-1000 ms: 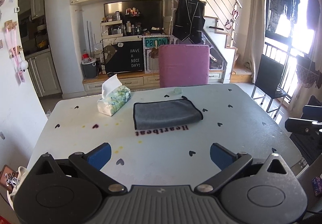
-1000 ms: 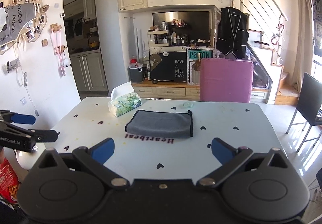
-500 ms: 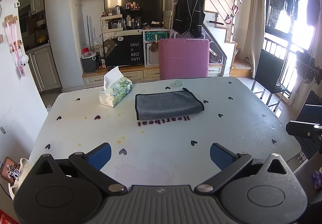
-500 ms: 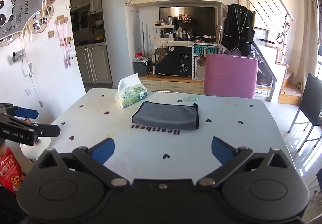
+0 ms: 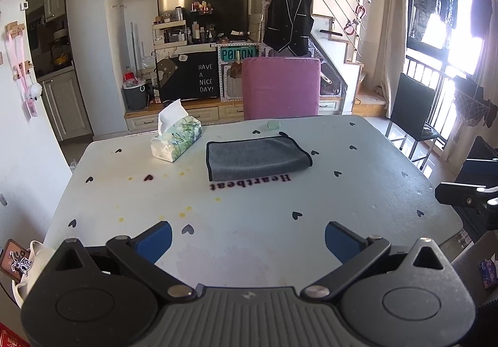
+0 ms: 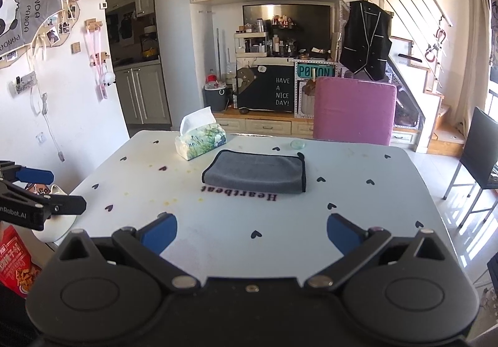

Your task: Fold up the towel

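A grey towel (image 5: 256,157) with a black hem lies folded flat on the white table (image 5: 249,222), above the word "Heartbeat"; it also shows in the right wrist view (image 6: 256,171). My left gripper (image 5: 247,239) is open and empty, well back from the towel near the table's front edge. My right gripper (image 6: 251,230) is open and empty, also well short of the towel. The left gripper also shows at the left edge of the right wrist view (image 6: 34,191).
A tissue box (image 5: 176,141) stands left of the towel. A small clear disc (image 5: 273,124) lies behind the towel. A pink chair (image 5: 281,87) stands at the table's far side, a black chair (image 5: 412,110) to the right. A white cup (image 6: 54,222) sits at the left edge.
Both grippers have pulled back and up from the table, so the towel looks smaller and farther. The towel has not moved. Both grippers stay open.
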Motion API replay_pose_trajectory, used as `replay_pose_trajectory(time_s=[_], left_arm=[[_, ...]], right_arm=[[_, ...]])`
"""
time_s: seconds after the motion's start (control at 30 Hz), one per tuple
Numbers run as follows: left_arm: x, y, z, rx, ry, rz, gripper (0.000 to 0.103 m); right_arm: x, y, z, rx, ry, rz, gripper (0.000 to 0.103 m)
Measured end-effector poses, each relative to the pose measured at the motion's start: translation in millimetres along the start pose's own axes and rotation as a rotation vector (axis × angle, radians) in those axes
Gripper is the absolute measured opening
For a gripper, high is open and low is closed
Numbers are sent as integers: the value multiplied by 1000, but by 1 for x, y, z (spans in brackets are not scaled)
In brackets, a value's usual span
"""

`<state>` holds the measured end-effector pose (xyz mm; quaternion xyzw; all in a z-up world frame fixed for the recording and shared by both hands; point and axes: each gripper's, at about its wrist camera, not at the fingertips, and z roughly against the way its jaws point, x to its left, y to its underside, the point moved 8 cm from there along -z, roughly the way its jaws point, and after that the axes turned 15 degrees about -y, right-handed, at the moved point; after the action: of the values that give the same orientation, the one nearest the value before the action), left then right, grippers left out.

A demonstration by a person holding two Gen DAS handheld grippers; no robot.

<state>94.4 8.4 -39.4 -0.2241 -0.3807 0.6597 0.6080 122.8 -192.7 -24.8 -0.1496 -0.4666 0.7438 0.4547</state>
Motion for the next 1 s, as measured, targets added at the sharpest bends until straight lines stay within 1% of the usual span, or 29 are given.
replay_pose_trajectory(time_s=[1.0], left_arm=[[1, 1, -3, 4, -2, 7, 103]], right_arm=[[3, 3, -3, 6, -2, 4, 103]])
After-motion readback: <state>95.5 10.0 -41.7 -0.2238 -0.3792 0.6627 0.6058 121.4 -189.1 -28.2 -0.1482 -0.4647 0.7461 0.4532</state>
